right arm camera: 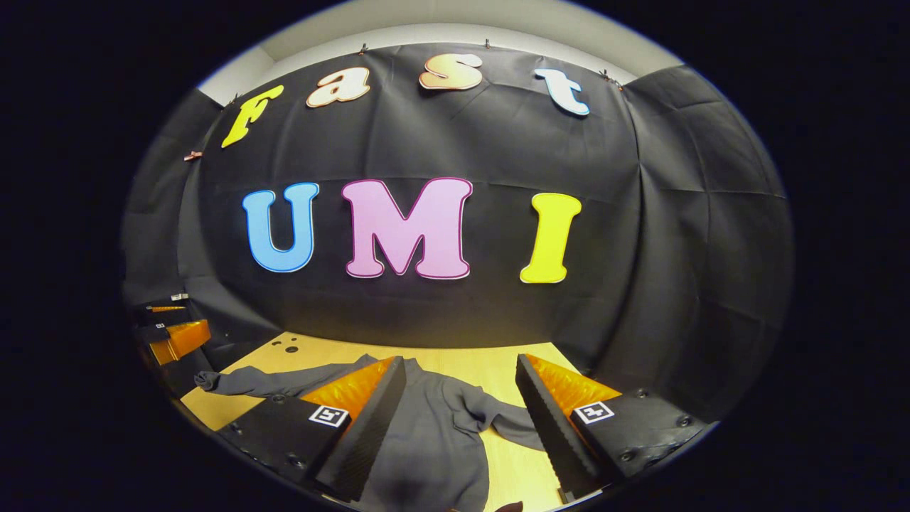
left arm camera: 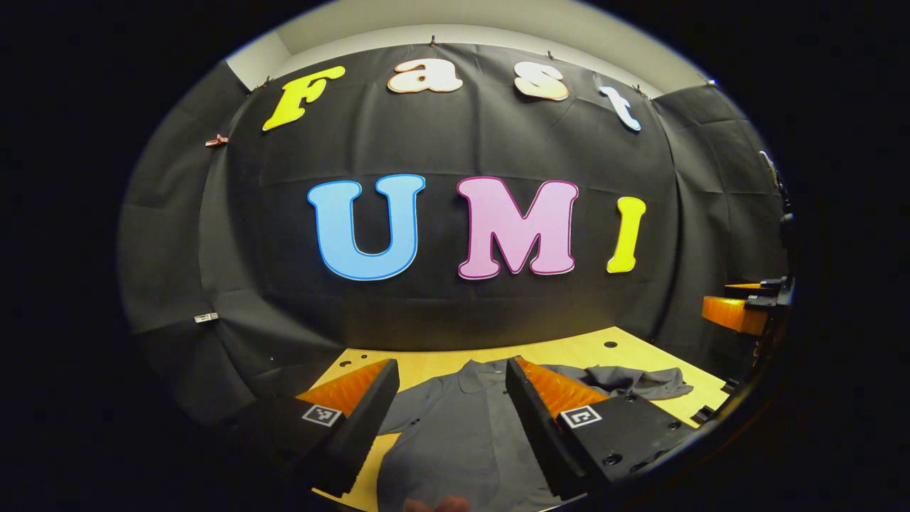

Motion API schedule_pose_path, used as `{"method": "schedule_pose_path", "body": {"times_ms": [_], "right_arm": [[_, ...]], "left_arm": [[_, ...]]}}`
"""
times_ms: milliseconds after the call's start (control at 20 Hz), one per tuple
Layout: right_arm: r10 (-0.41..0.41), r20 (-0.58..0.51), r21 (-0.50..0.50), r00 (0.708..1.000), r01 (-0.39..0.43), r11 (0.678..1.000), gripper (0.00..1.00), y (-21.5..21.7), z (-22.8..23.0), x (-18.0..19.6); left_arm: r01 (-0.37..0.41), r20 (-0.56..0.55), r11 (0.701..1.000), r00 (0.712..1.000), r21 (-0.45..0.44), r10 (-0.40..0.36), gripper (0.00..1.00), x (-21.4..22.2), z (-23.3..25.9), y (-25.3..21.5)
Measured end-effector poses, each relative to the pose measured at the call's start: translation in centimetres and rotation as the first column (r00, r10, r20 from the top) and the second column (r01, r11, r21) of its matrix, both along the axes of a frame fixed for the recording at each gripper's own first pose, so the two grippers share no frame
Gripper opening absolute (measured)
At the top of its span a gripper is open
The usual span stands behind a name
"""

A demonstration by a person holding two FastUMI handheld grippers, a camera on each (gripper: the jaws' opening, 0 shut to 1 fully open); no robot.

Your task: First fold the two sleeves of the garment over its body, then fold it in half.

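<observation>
A grey collared shirt (left arm camera: 455,427) lies spread on the wooden table (left arm camera: 590,348), collar toward the far wall. One sleeve (left arm camera: 640,382) stretches out to the right in the left gripper view. My left gripper (left arm camera: 453,365) hovers open just above the shirt's body, its fingers either side of the collar. In the right gripper view the shirt (right arm camera: 434,441) lies below my open right gripper (right arm camera: 461,360). There, one sleeve (right arm camera: 263,384) runs out to the left and the other sleeve (right arm camera: 501,419) lies crumpled between the fingers. Neither gripper holds any cloth.
The black cloth wall closes the table's far side and both sides. The right gripper (left arm camera: 746,306) shows at the right edge of the left gripper view, the left gripper (right arm camera: 170,334) at the left edge of the right gripper view. Small holes (right arm camera: 290,346) dot the tabletop.
</observation>
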State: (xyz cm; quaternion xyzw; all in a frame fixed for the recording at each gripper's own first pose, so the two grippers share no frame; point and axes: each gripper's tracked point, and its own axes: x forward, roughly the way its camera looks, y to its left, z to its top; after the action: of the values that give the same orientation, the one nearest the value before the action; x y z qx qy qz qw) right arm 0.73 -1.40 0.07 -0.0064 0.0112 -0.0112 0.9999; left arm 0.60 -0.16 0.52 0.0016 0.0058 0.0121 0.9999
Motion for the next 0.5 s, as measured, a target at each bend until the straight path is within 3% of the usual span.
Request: {"method": "schedule_pose_path", "body": {"times_ms": [300,500], "right_arm": [[0.024,-0.002,-0.006,1.000,-0.024,1.000,0.98,-1.1,0.4,1.6],[-0.009,-0.019,0.011,1.000,0.009,1.000,0.96,-5.6,-0.2,3.6]], "left_arm": [[-0.029,-0.016,0.999,0.999,-0.015,0.029,0.96,1.1,-0.1,-1.3],[-0.065,-0.029,0.997,0.997,-0.030,0.064,0.96,2.5,-0.5,-2.9]]}}
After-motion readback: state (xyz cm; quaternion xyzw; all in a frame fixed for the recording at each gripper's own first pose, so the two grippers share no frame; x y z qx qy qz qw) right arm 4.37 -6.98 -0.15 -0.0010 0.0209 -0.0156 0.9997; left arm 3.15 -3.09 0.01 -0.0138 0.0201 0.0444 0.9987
